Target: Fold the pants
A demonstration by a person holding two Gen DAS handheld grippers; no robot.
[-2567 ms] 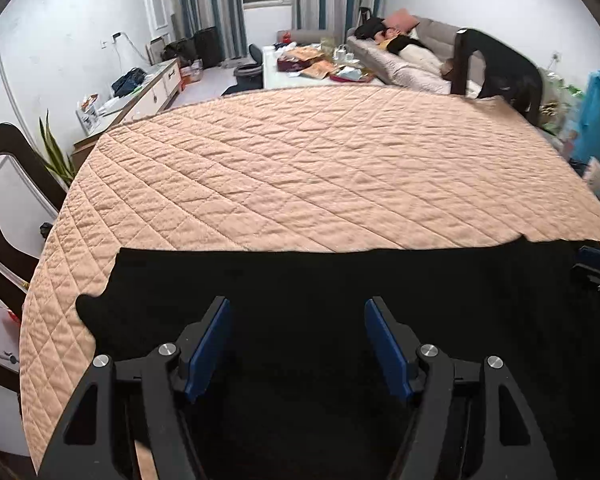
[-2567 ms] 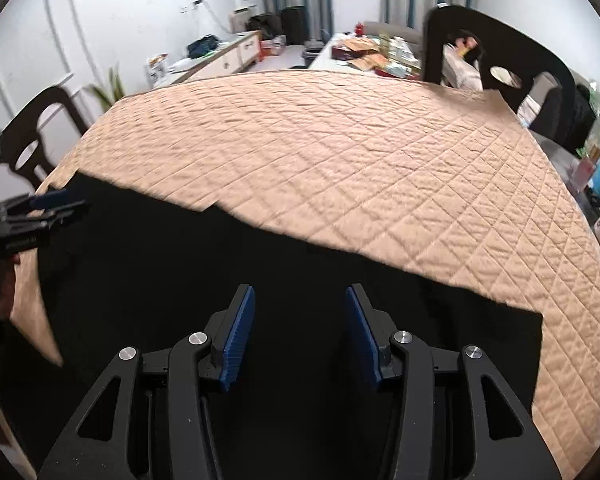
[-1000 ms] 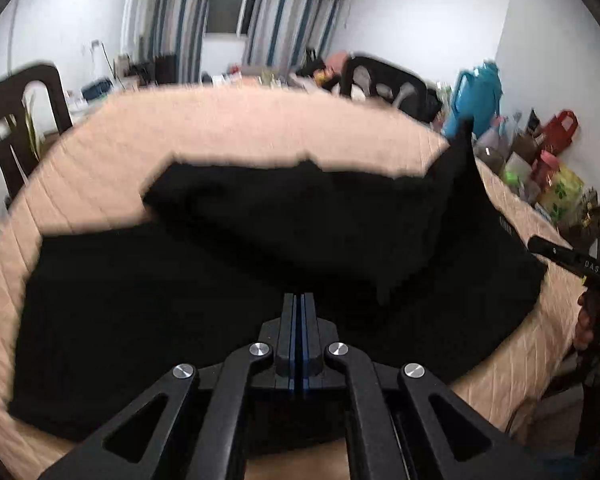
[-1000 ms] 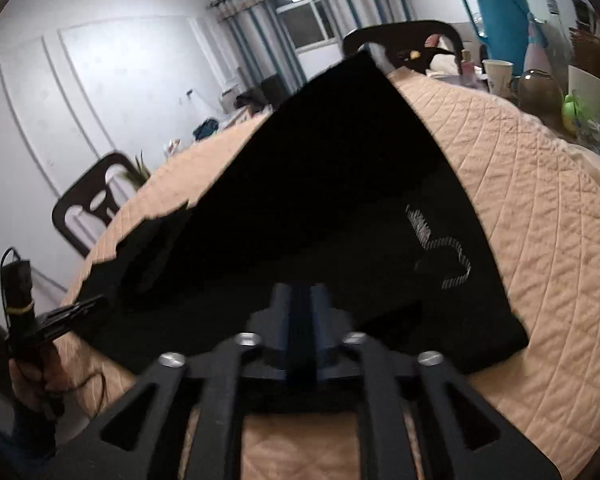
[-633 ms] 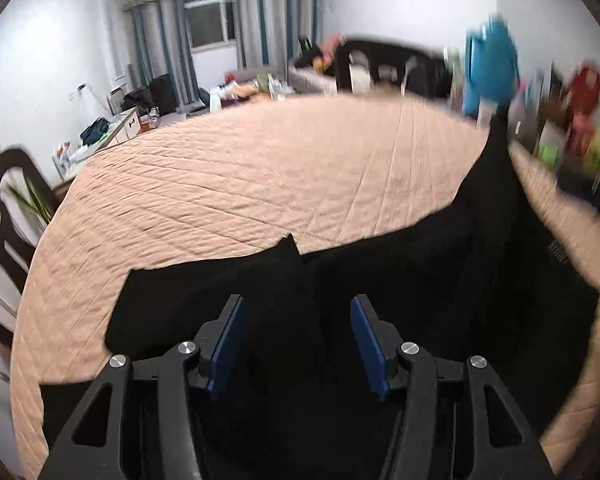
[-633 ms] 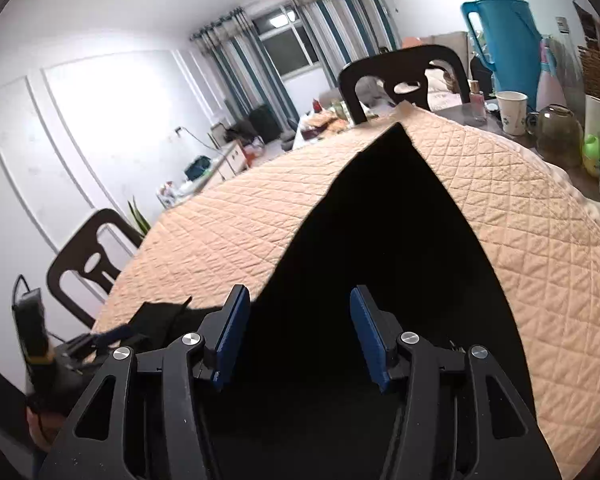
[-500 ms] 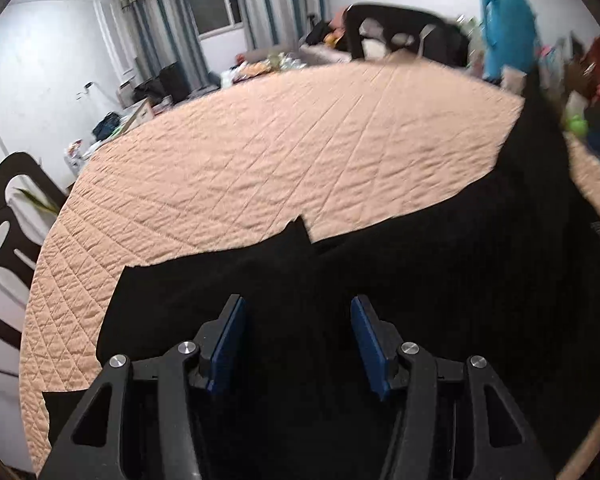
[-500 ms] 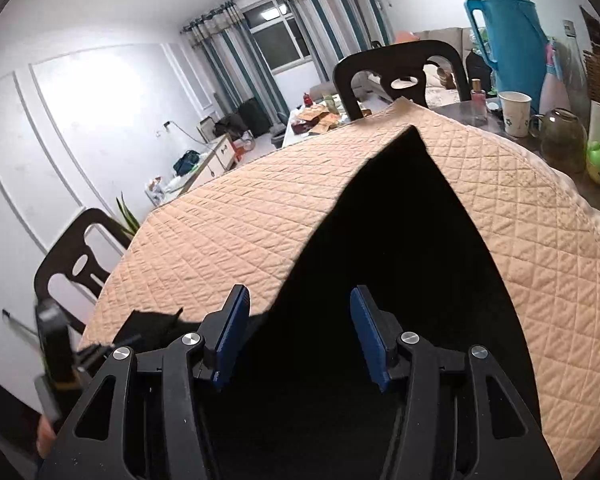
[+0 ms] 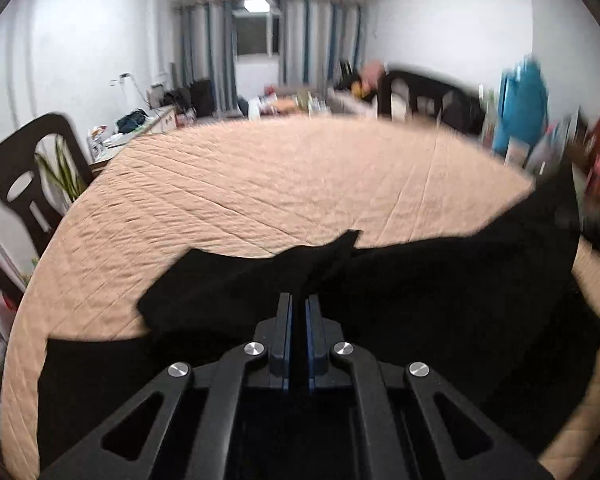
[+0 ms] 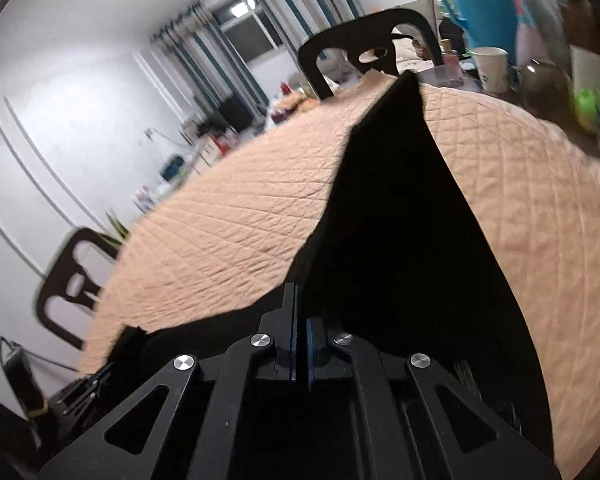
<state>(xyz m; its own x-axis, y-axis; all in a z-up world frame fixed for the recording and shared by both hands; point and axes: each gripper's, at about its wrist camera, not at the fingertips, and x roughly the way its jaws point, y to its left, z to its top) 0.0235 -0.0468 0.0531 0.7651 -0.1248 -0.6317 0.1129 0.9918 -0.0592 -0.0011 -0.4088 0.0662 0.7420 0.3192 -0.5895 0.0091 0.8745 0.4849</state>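
- Pinching black cloth, the left tongs [image 9: 298,304] are pressed together on a raised fold of the pants [image 9: 440,288], with only a thin strip of fabric between the blue pads [image 9: 287,320].
- The right tongs [image 10: 301,300] are likewise pressed together on an edge of the pants [image 10: 400,240]; the cloth rises from them in a taut, tall peak.
- The pants lie across the near part of the worktop [image 9: 284,184], which is covered by a peach quilted cloth. In the left view they spread wide from side to side, with a lower layer reaching the near left edge and an upper layer bunched up toward the tongs.
- In the left view the right side of the pants lifts into a point near the worktop's right edge.
- In the right view the left tongs [image 10: 84,390] show at the lower left, beside the pants' far end; that part is blurred.
- Beyond the pants the quilted cloth lies bare up to the far edge of the worktop.
- A black chair [image 9: 24,184] stands at the left side, and another chair [image 10: 364,52] stands at the far edge.
- A blue flask [image 10: 472,8], a white cup [image 10: 492,68] and small bottles stand past the right edge.
- Striped curtains [image 9: 268,36] frame a window on the far wall.
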